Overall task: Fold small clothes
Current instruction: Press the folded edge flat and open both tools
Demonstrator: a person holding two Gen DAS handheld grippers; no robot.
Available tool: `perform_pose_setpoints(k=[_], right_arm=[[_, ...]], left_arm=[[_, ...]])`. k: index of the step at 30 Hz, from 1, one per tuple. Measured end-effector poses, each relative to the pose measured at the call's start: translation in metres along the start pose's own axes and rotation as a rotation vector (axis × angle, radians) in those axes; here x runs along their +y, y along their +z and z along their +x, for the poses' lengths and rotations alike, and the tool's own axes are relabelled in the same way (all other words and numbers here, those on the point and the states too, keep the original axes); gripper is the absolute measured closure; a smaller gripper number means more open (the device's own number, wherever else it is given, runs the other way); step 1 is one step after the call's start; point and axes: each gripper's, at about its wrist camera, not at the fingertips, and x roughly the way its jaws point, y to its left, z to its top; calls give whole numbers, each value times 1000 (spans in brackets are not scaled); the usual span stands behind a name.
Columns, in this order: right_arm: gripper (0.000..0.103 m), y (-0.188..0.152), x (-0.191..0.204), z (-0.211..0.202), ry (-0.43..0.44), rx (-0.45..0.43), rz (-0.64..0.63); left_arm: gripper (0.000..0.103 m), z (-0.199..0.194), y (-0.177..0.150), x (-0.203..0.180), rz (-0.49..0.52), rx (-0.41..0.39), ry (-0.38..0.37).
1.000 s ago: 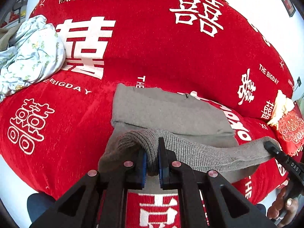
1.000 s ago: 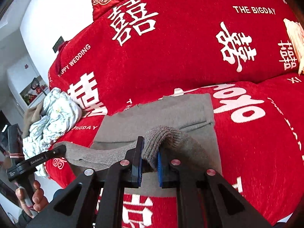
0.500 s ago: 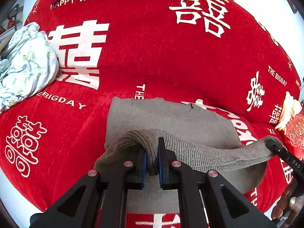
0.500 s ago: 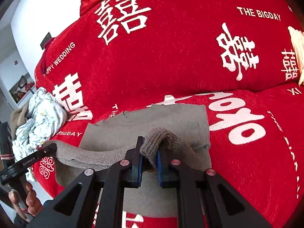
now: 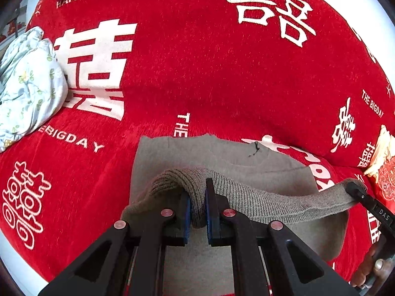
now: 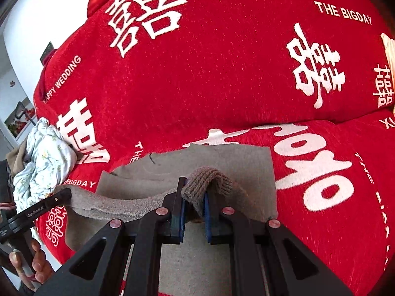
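Note:
A small grey knit garment (image 5: 222, 162) lies flat on the red bedspread (image 5: 209, 74); it also shows in the right wrist view (image 6: 222, 162). Its ribbed near hem (image 5: 246, 202) is lifted and stretched between both grippers above the flat part. My left gripper (image 5: 196, 207) is shut on the hem's left corner. My right gripper (image 6: 193, 202) is shut on the hem's right corner (image 6: 209, 180). Each gripper shows at the edge of the other's view, the right one (image 5: 355, 190) and the left one (image 6: 61, 194).
A crumpled pale floral garment (image 5: 27, 86) lies at the left of the bed, also in the right wrist view (image 6: 47, 155). A red embroidered cushion with cream cloth (image 5: 385, 162) sits at the right. The bed's near edge runs below the grippers.
Both grippers have carried the lifted hem forward over the flat grey garment, toward its far edge. The grips have not changed.

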Motion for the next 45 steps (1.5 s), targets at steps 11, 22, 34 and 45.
perform_pose_setpoints(k=[11, 22, 34, 45], right_arm=[[90, 27, -14, 46, -6, 61, 38], [90, 32, -35, 114, -35, 143, 93], [20, 41, -54, 139, -57, 111, 151], [20, 18, -9, 147, -22, 215, -75]], left_arm=[[93, 45, 24, -2, -5, 47, 15], [92, 112, 36, 0, -15, 121, 55], [18, 154, 37, 31, -125, 176, 39], [18, 144, 12, -25, 97, 192, 2]])
